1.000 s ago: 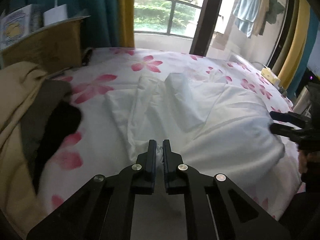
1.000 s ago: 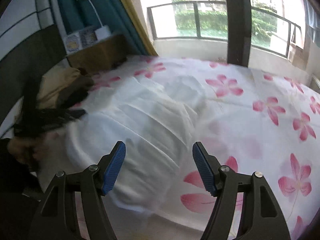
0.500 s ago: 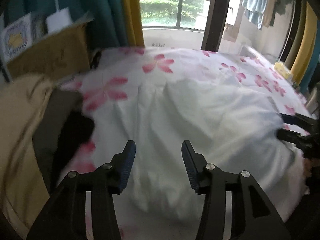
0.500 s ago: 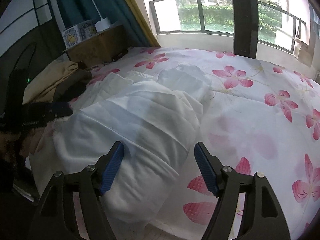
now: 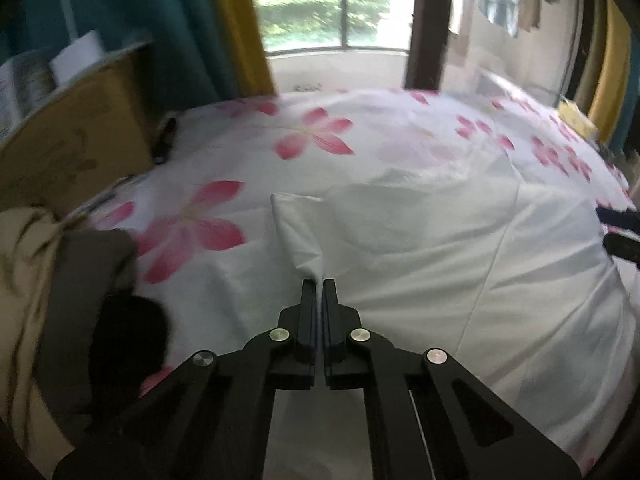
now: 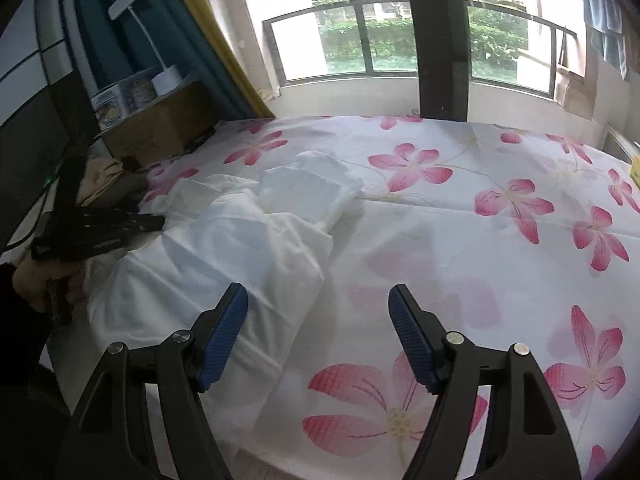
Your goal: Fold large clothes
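Your bed (image 6: 460, 240), under a white sheet with pink flowers, fills the space ahead of both sets of fingers. The white garment (image 5: 420, 264) lies bunched on it, spreading ahead and to the right of your left fingers, and ahead and to the left of your right fingers. A heap of tan and dark clothes (image 5: 60, 300) sits to the left of your left fingers. A cardboard box (image 5: 76, 136) stands beyond that heap, far left. Your left gripper (image 5: 319, 286) is clenched on a fold of the garment, and a peak of cloth rises just past the tips. Your right gripper (image 6: 318, 304) is released, jaws wide, with the garment's edge by its left finger and bare sheet under its right.
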Available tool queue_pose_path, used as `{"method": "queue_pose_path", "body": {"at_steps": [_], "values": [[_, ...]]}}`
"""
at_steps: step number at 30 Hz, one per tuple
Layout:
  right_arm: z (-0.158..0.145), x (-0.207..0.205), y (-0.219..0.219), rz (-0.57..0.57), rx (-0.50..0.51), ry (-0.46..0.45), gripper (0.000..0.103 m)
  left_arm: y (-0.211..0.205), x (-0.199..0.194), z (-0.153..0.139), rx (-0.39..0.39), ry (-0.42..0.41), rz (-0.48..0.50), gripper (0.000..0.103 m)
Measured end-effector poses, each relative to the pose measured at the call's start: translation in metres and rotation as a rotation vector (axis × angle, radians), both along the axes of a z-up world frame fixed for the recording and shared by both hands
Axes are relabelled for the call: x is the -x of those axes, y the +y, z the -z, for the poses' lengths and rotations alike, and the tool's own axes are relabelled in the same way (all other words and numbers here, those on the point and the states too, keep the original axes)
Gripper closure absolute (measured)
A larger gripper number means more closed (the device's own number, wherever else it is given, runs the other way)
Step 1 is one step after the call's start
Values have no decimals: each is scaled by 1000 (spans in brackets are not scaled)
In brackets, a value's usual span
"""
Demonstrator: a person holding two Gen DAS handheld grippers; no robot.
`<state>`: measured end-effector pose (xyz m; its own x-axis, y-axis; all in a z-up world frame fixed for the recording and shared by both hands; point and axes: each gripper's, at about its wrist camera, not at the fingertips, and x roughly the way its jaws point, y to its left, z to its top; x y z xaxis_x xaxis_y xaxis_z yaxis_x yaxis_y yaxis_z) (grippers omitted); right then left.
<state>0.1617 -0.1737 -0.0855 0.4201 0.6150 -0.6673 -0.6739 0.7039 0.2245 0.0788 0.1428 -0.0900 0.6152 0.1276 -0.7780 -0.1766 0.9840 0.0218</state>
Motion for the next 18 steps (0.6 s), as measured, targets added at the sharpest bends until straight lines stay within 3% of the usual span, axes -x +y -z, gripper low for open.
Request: {"method": "queue_pose_path", "body": {"at_steps": [9, 12, 13, 14, 18], "values": [[22, -10, 31, -33, 44, 26, 30, 18, 27, 4, 58, 35, -84, 99], [24, -10, 37, -38, 62, 15, 30, 8, 28, -13, 0, -2, -102, 83], [24, -10, 37, -36, 61, 16, 30, 1, 30, -22, -11, -39, -86, 68], [23, -10, 37, -32, 62, 17, 30, -6, 30, -30, -10, -69, -66, 62], [15, -7, 32, -9, 55, -2, 29, -42, 29, -52, -9, -182, 70, 61]]}}
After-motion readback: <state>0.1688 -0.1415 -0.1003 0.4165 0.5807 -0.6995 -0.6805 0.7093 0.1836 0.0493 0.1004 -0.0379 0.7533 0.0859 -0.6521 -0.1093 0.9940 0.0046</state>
